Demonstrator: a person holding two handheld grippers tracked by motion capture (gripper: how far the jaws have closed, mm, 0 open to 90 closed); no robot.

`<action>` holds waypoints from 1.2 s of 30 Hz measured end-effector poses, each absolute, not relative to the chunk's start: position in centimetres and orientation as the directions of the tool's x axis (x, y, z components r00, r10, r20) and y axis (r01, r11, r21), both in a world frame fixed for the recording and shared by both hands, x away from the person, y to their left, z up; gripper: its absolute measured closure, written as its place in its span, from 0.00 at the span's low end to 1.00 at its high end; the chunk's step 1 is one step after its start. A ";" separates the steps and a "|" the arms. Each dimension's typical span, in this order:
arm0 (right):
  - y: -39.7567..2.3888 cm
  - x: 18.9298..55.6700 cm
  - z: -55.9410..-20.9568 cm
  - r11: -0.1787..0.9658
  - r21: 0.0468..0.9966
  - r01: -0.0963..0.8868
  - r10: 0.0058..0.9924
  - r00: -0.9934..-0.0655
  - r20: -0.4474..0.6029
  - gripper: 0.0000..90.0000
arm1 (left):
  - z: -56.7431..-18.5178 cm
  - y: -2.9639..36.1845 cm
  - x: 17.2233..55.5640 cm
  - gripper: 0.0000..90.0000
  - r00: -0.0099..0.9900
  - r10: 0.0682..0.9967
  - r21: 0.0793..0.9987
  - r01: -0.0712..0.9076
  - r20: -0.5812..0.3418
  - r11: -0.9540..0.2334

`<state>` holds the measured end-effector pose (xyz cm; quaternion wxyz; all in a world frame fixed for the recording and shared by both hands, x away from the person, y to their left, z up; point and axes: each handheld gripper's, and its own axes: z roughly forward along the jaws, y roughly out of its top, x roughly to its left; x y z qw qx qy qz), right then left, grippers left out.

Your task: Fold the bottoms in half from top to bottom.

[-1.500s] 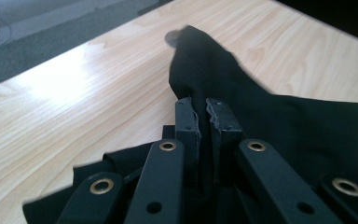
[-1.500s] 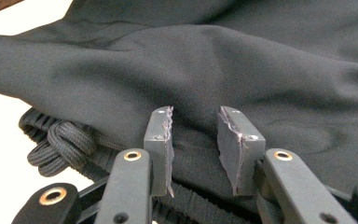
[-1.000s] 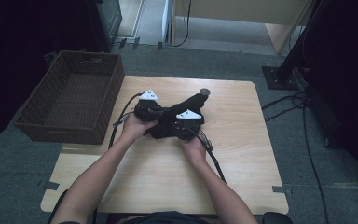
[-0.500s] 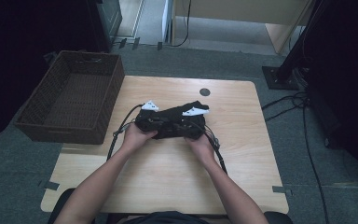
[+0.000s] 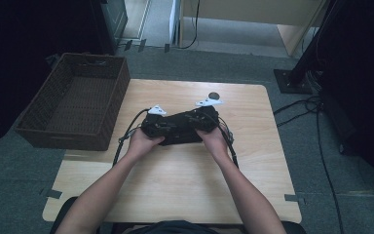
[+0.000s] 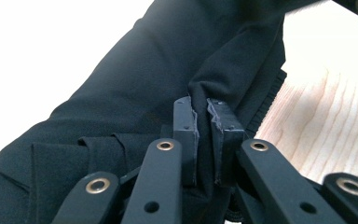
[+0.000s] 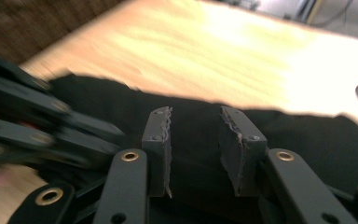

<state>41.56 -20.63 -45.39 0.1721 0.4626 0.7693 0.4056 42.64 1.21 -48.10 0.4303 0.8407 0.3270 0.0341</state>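
Cloth: you've got a black garment (image 5: pixel 180 134) bunched between your hands at the middle of the table, soft matte knit with a ribbed hem (image 6: pixel 265 109) and loose folds.
Left gripper (image 6: pixel 204 112): your jaws are nearly together and have just eased open a touch, yet a ridge of the black fabric is still pinched between the frayed pads (image 6: pixel 186 122). You're grasping it.
Right gripper (image 7: pixel 196 122): your jaws stand apart and have just been opening; the cloth lies behind the gap and the pads (image 7: pixel 159 133) don't press it. Released.
Table (image 5: pixel 185 195): pale wood grain, rounded corners, a small dark round object (image 5: pixel 214 95) near its far edge.
Basket (image 5: pixel 73 105): brown woven wicker, rectangular, just beside the table's left edge.
Room: grey carpet floor (image 5: pixel 19 190), black cables (image 5: pixel 321 141) trailing at the right.
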 end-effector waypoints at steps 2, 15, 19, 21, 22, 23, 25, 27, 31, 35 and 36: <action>-20.7 41.5 -46.4 0.265 0.774 0.575 0.854 -0.513 0.089 0.70 | -47.5 1.6 42.6 0.87 0.787 0.574 0.747 0.518 -0.227 -0.416; -20.8 40.4 -47.9 0.311 0.761 0.569 0.848 -0.527 0.047 0.69 | -43.6 4.9 43.7 0.83 0.733 0.641 0.762 0.545 -0.229 -0.351; -20.4 40.3 -47.4 0.293 0.763 0.576 0.837 -0.540 0.086 0.69 | -43.2 4.5 44.6 0.83 0.725 0.656 0.746 0.553 -0.211 -0.371; -20.1 40.0 -47.2 0.301 0.763 0.572 0.829 -0.553 0.088 0.69 | -43.4 4.2 44.7 0.83 0.724 0.660 0.740 0.554 -0.203 -0.380; -19.9 39.8 -47.2 0.300 0.763 0.573 0.826 -0.556 0.092 0.69 | -43.6 4.2 44.7 0.83 0.725 0.657 0.735 0.558 -0.207 -0.385; -19.8 39.7 -47.3 0.307 0.763 0.569 0.822 -0.563 0.089 0.68 | -43.8 4.0 44.6 0.83 0.725 0.655 0.728 0.564 -0.212 -0.389; -19.8 39.3 -47.8 0.311 0.763 0.567 0.820 -0.566 0.087 0.68 | -44.3 3.7 44.1 0.83 0.736 0.647 0.720 0.559 -0.202 -0.411; -20.2 38.7 -48.4 0.294 0.765 0.573 0.815 -0.568 0.112 0.67 | -44.5 3.6 43.8 0.83 0.740 0.643 0.715 0.557 -0.197 -0.422; -21.0 38.2 -48.1 0.268 0.773 0.575 0.809 -0.570 0.143 0.66 | -46.0 3.6 42.2 0.80 0.746 0.637 0.701 0.560 -0.194 -0.442; -22.2 38.3 -47.2 0.243 0.802 0.546 0.835 -0.538 0.114 0.66 | -46.4 3.8 41.3 0.78 0.756 0.630 0.704 0.546 -0.181 -0.454; -22.5 38.3 -47.2 0.252 0.800 0.545 0.840 -0.534 0.100 0.66 | -46.7 3.8 41.2 0.77 0.757 0.628 0.701 0.545 -0.177 -0.460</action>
